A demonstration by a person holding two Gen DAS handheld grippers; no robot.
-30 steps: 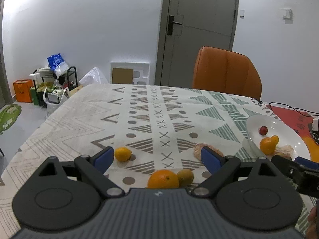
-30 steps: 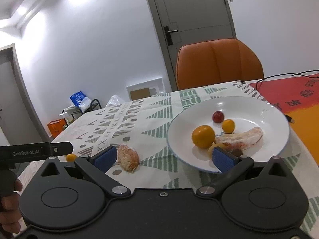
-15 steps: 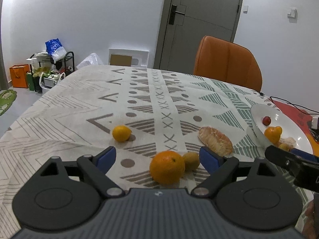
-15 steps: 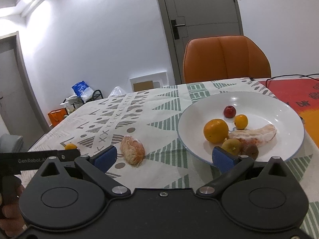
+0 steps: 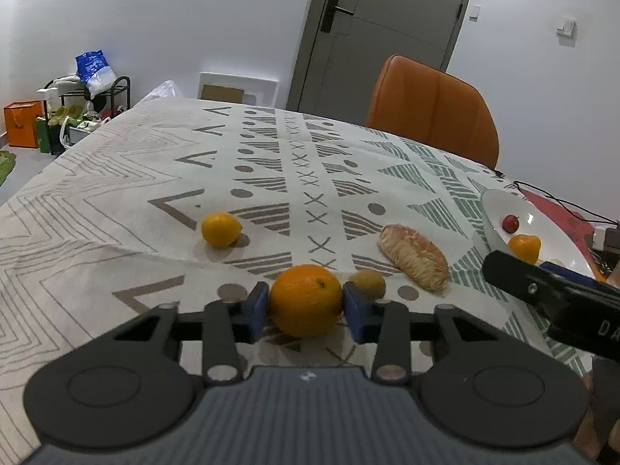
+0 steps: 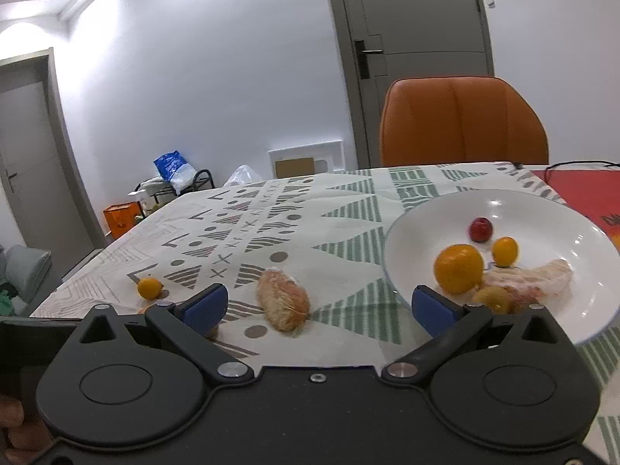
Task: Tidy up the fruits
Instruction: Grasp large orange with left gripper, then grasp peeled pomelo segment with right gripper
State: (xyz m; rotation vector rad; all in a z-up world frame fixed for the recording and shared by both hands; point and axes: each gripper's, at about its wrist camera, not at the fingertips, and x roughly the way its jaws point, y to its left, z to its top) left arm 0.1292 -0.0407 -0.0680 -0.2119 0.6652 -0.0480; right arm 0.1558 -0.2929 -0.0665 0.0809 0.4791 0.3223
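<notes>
My left gripper [image 5: 305, 312] is shut on a large orange [image 5: 305, 299] that rests on the patterned tablecloth. A brown kiwi [image 5: 367, 283] lies just right of it. A peeled pomelo segment [image 5: 412, 257] lies further right and shows in the right wrist view [image 6: 283, 297]. A small lemon [image 5: 220, 229] sits to the left, also in the right wrist view [image 6: 149, 288]. My right gripper [image 6: 317, 306] is open and empty, between the segment and the white plate [image 6: 550, 209]. The plate holds an orange [image 6: 458, 268], several small fruits and another segment.
An orange chair [image 5: 432, 110] stands at the table's far side before a grey door. A red mat with a black cable [image 5: 562, 205] lies right of the plate [image 5: 492, 209]. A shelf with bags [image 5: 85, 97] stands on the floor at far left.
My left gripper moved forward and closed its jaws on the large orange. My right gripper shifted left and lower, bringing the pomelo segment between its open fingers' line of sight.
</notes>
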